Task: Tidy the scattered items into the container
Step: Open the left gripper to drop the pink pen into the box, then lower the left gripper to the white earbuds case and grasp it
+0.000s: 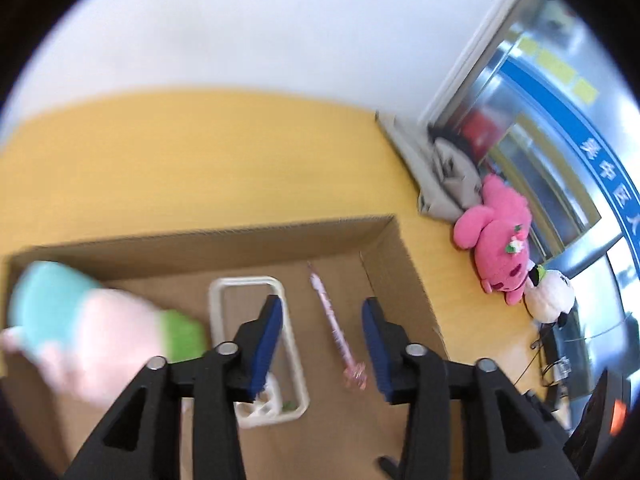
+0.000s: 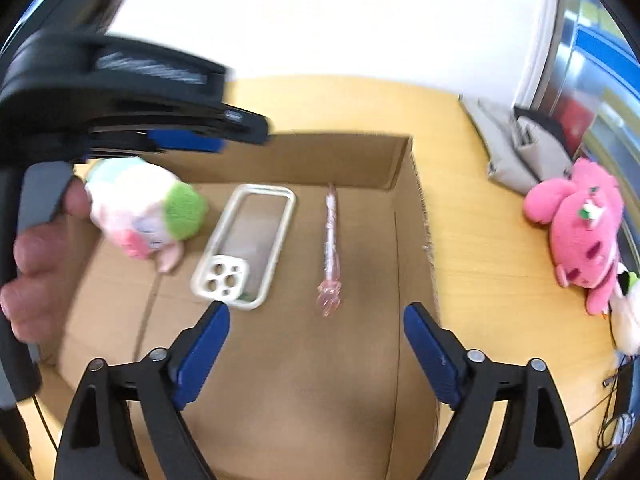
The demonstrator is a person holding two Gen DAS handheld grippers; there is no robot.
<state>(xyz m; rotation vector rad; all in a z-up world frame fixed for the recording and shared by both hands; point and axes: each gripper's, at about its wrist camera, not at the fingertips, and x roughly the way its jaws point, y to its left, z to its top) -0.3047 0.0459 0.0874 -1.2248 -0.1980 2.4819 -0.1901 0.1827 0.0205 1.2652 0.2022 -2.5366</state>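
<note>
- On the yellow surface [image 2: 480, 240] we see an open cardboard box [image 2: 404, 200], the largest thing here, its floor carrying the tidied items.
- Beside the box on the right, against the wall, we see a pink plush toy [image 2: 580, 224] lying on the surface, touching a white plush [image 1: 550, 292] and just beside a grey pouch [image 2: 516, 152].
- Above the box we hold the right gripper [image 2: 316, 352] with its jaws standing wide apart and nothing between them.
- We hold the left gripper [image 1: 322, 344] over the box as well, jaws parted about halfway and gripping nothing; in the right wrist view a hand [image 2: 36, 264] carries it at the left edge.
- Inside the box at the left we see a small pastel plush [image 2: 144, 208], blurred.
- Next to it lies a white phone case [image 2: 244, 240], flat, camera holes nearest us.
- Right of the case, apart from it, lies a pink pen [image 2: 331, 248].
</note>
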